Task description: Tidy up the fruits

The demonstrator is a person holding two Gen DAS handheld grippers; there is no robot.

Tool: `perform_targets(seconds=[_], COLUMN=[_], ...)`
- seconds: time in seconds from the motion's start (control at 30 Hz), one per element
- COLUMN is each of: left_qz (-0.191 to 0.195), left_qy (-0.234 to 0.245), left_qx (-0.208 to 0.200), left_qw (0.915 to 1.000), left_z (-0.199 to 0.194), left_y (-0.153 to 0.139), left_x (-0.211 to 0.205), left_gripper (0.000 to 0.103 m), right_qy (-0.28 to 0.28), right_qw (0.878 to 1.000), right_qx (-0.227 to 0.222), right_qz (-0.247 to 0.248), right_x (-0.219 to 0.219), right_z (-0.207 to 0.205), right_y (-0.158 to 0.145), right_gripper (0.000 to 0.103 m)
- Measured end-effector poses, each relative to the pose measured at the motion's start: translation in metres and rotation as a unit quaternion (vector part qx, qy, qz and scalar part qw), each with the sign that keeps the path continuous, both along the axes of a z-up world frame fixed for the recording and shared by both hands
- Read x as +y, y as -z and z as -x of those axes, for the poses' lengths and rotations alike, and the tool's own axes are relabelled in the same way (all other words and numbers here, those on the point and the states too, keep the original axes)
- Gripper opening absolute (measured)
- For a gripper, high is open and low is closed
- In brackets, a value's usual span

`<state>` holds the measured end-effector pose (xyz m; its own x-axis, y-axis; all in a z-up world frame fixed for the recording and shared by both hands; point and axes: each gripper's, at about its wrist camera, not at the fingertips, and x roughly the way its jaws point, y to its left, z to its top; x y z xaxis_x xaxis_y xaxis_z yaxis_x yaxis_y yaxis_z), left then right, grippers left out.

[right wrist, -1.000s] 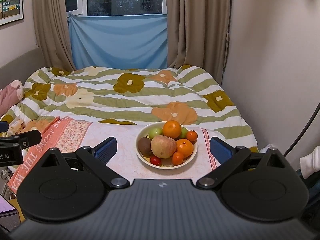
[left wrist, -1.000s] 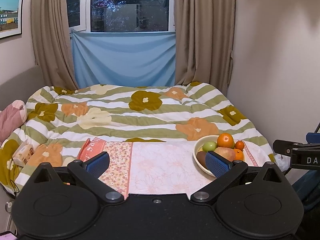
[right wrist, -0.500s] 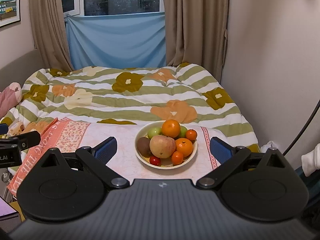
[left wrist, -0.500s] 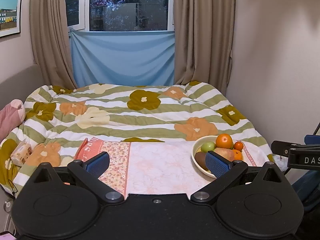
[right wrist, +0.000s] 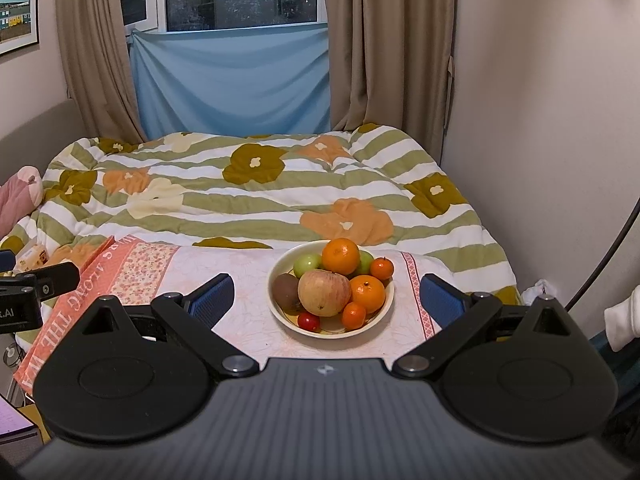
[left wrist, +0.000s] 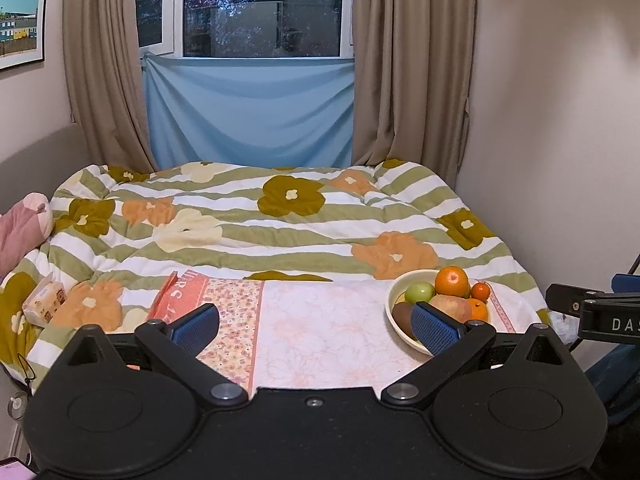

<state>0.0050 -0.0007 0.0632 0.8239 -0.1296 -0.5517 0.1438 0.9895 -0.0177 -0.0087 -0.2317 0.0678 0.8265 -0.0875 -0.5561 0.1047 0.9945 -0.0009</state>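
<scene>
Both the left gripper [left wrist: 316, 326] and the right gripper [right wrist: 326, 296] have risen a touch over the last second, jaws wide and empty, while the fruit sits heaped in the bowl [right wrist: 382, 308] on the cloth [right wrist: 248, 280], undisturbed.

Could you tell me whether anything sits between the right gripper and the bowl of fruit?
Nothing visible does. The right gripper is open and empty, and the bowl lies straight ahead between its fingers, with only bare pink cloth in front of it.
</scene>
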Motion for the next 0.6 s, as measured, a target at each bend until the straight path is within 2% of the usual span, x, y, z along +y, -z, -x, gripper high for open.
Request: perform_targets(seconds=[0.43,0.6], left_qz=[-0.013,-0.007], left_qy=[-0.002,0.004], left_qx=[-0.002,0.0], left_qw=[0.9999,1.0], left_z=[0.0012,0.0004], left_y=[0.0013,0.0036], left_x=[-0.0012,-0.0019], left_gripper=[0.103,0.103], right_qy=[0.002,0.003], right_qw=[1.0,1.0], right_qx=[0.001,0.001], right_qz=[-0.003,-0.002], right_x=[0.0035,0.0044], right_z=[-0.0004,-0.0001], right_y=[0.0051,0.0048], right_gripper=[0.103,0.103])
